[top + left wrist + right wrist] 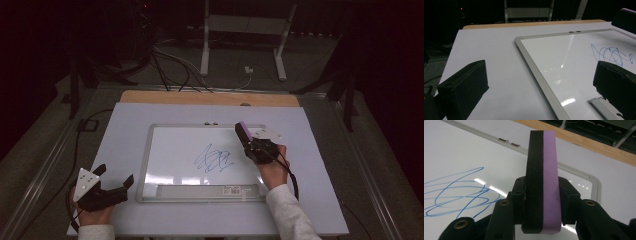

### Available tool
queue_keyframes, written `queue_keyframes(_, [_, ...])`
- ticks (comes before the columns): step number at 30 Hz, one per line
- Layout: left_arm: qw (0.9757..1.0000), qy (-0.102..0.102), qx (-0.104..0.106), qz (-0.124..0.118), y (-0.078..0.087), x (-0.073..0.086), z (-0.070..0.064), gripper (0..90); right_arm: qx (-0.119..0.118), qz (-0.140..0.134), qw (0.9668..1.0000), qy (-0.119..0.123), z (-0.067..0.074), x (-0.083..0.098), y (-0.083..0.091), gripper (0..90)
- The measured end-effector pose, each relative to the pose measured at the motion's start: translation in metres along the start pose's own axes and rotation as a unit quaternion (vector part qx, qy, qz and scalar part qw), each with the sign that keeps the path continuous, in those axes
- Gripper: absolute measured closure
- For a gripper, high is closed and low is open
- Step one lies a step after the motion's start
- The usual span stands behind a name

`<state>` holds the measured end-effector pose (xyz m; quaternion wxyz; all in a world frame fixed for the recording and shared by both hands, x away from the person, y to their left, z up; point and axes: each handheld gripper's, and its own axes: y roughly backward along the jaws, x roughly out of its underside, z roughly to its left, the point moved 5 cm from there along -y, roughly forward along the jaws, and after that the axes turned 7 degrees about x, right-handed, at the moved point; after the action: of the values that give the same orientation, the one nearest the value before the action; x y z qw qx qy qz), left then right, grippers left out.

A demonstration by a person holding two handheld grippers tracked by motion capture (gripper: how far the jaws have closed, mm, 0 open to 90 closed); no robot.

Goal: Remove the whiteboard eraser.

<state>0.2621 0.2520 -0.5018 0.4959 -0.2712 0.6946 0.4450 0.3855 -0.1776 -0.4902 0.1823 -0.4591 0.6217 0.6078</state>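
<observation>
Two grippers: both on screen, one per hand, coming up from the bottom edge of the high view
Hidden or cut off: the person is cropped at the wrists; in the left gripper view the whiteboard (564, 62) runs off the right and bottom edges
Hard to make out: dark background at the top of the high view, just cables and a white frame on the floor
Writing: a blue marker scribble (214, 159) sits mid-board, loops only, no letters to read
Label: small sticker (234, 189) on the board's bottom tray, print too tiny to read
Eraser: purple-and-black foam eraser (543, 182), upright between the right jaws, above the board's upper right area, right of the scribble
Right gripper: right gripper (248, 137) clamped on the eraser, angled toward upper left, hand behind it over the board's right edge
Left gripper: left gripper (116, 176) at lower left, jaws spread wide with nothing between them, over the white table (125, 130) just left of the board frame
</observation>
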Motion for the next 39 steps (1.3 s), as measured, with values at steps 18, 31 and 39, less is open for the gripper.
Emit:
queue_keyframes(18, [1.0000, 0.000, -0.001, 0.003, -0.001, 0.001, -0.001, 0.6, -0.003, 0.003, 0.9992, 0.040, 0.020, 0.005, 0.001, 63.3])
queue_keyframes(31, [1.0000, 0.000, -0.001, 0.005, -0.001, 0.001, -0.001, 0.6, -0.002, 0.008, 0.9977, 0.068, 0.030, 0.011, 0.001, 63.2])
queue_keyframes(39, [1.0000, 0.000, -0.001, 0.005, -0.001, 0.001, -0.001, 0.6, 0.002, 0.013, 0.9966, 0.081, 0.034, 0.014, 0.000, 63.2])
